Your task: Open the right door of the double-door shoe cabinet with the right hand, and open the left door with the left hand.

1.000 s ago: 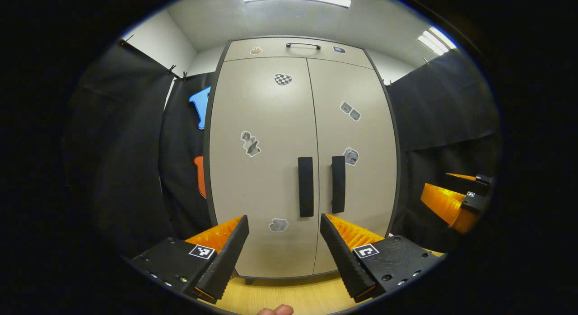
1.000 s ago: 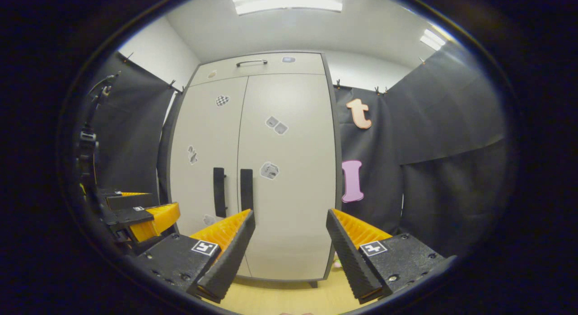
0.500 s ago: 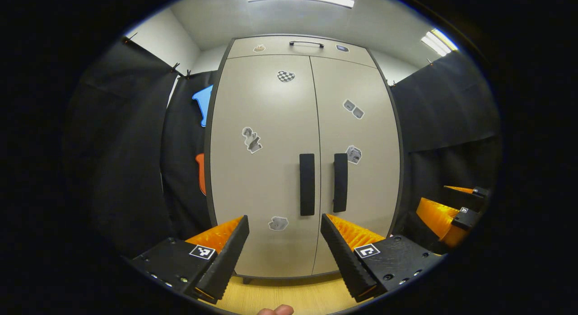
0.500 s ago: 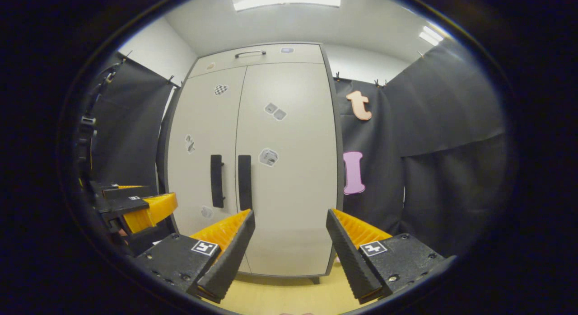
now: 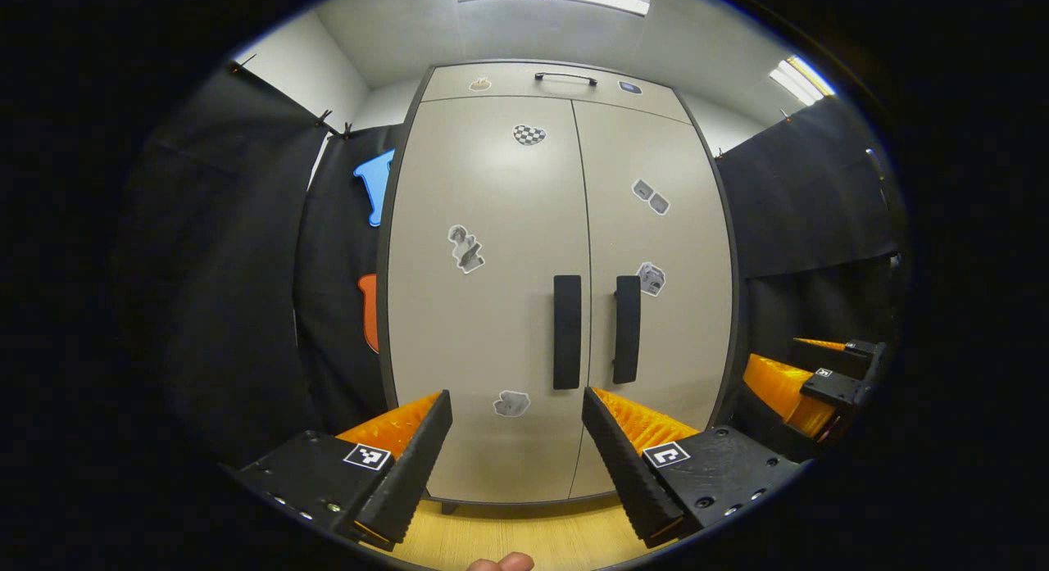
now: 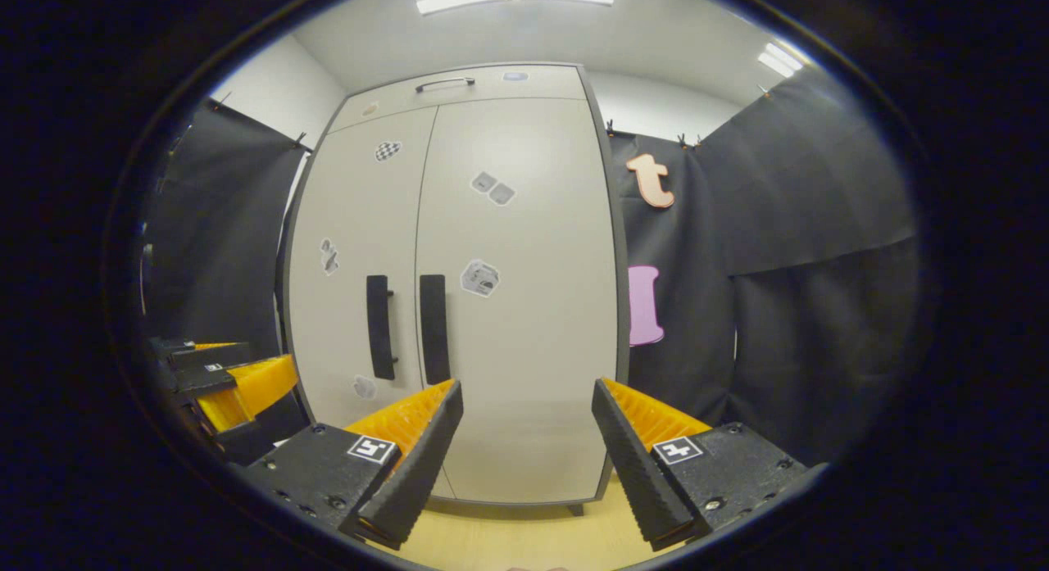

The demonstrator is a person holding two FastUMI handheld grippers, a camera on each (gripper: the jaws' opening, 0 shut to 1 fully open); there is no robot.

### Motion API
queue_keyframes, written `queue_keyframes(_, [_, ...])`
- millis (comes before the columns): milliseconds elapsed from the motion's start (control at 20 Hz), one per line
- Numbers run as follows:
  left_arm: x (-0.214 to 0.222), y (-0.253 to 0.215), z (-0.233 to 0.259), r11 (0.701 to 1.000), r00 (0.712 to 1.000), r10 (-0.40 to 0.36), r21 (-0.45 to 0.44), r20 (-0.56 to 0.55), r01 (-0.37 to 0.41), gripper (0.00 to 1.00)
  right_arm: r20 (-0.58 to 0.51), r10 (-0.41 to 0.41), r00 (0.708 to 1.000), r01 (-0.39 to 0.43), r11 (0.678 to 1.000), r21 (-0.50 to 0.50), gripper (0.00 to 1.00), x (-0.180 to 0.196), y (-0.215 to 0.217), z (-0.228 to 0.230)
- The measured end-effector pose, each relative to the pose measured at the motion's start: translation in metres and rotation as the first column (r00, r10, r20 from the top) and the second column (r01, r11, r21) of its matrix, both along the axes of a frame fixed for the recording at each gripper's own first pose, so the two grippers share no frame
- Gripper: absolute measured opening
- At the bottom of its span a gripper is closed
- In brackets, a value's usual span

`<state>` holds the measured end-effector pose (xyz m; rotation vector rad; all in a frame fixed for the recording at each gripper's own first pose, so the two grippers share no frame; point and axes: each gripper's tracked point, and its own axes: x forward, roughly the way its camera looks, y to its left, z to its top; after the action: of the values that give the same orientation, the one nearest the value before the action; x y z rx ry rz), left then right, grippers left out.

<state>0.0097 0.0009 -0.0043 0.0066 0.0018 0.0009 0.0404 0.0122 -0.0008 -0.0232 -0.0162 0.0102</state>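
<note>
You have edged closer since a second ago; the shoe cabinet (image 5: 557, 292) looms larger ahead. Your left gripper (image 5: 515, 452) and right gripper (image 6: 524, 452) are both level, spread wide, holding nothing, ready for a grab. Beyond your right tips, up-left, stands the right handle (image 6: 434, 328); the left handle (image 5: 566, 331) sits just above your left tips. Both doors remain shut.

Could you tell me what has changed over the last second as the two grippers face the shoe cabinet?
Both grippers have eased closer to the cabinet, which looms slightly larger. The left gripper and right gripper remain open and hold nothing. Both doors stay shut, the left handle and right handle untouched.
</note>
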Motion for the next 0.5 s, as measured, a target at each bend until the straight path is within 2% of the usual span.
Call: queue_keyframes(500, [-0.016,0.023,-0.008,1.000,1.000,0.017,0.009,-0.018,-0.017,0.96,-0.042,0.073,0.996,-0.075,0.997,-0.036,0.99,0.092,0.063,0.001])
